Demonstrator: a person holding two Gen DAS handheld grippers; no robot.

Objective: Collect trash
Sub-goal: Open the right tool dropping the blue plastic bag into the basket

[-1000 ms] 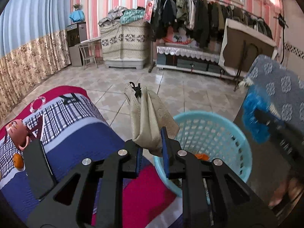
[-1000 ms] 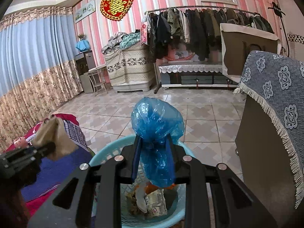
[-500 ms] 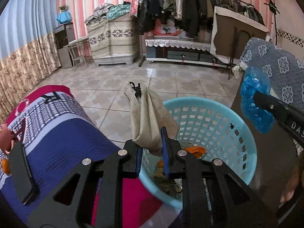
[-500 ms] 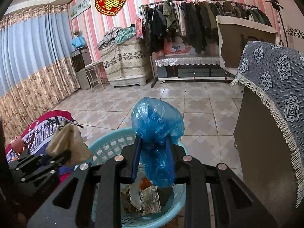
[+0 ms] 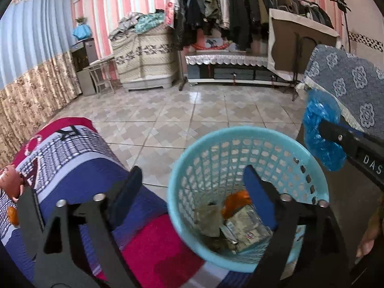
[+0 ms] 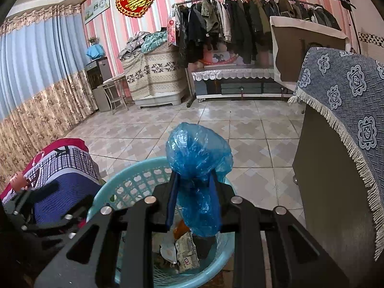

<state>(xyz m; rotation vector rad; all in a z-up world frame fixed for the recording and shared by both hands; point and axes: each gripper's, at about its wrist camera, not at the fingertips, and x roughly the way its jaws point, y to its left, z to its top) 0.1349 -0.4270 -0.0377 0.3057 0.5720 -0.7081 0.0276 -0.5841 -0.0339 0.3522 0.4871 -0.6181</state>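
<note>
A light blue plastic basket (image 5: pixel 309 165) stands on the floor with wrappers and other trash inside. The beige cloth-like piece (image 5: pixel 208 220) lies in it among them. My left gripper (image 5: pixel 192 180) is open and empty above the basket's left rim. My right gripper (image 6: pixel 193 187) is shut on a crumpled blue plastic bag (image 6: pixel 199 158) and holds it over the basket (image 6: pixel 127 182). The bag also shows at the right of the left wrist view (image 5: pixel 319 129).
A bed with a red, blue and checked cover (image 5: pixel 72 158) lies left of the basket. A cabinet under a blue patterned cloth (image 6: pixel 343 96) stands to its right. Tiled floor (image 6: pixel 192 120), a clothes rack (image 6: pixel 240 28) and covered furniture lie beyond.
My left gripper has moved right over the basket and opened. The beige piece has dropped into the basket. My right gripper still holds the blue bag.
</note>
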